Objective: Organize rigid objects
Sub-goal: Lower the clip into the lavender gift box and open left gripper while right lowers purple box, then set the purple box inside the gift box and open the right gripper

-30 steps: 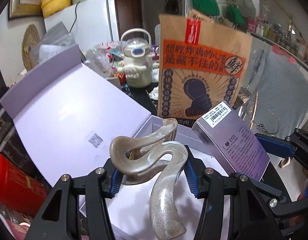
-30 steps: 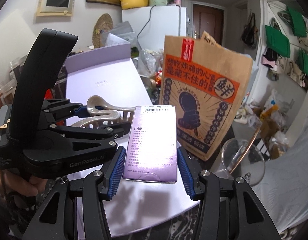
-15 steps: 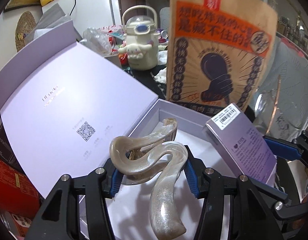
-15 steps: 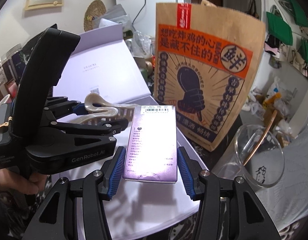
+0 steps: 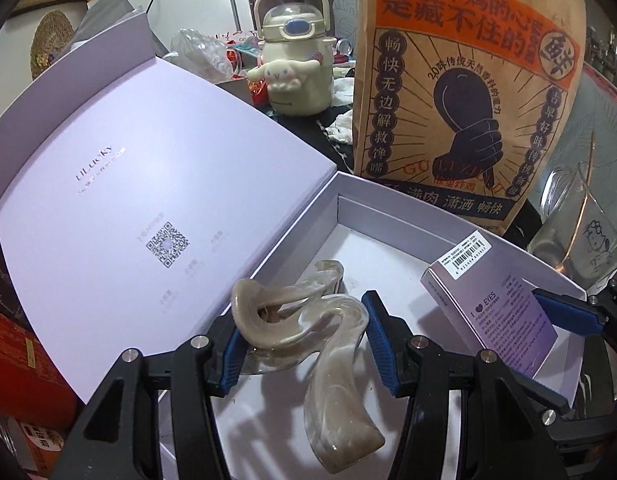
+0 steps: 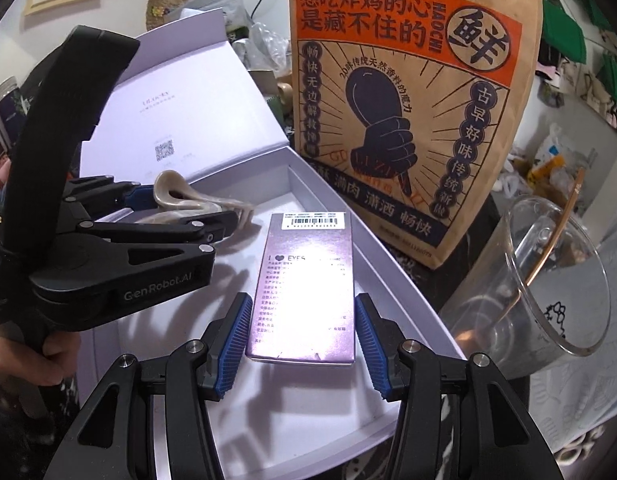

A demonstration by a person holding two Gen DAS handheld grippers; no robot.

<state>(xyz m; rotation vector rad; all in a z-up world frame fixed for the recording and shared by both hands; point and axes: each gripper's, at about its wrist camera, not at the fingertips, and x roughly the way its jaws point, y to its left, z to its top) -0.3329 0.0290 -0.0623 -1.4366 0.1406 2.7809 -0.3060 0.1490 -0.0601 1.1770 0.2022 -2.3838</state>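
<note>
Here, a pearly beige hair claw (image 5: 304, 332) in left tongs (image 5: 302, 346).

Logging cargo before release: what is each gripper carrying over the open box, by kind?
Hair claw: 1, in left gripper
Small purple carton: 1, in right gripper
Total: 2, both above the open box
</note>
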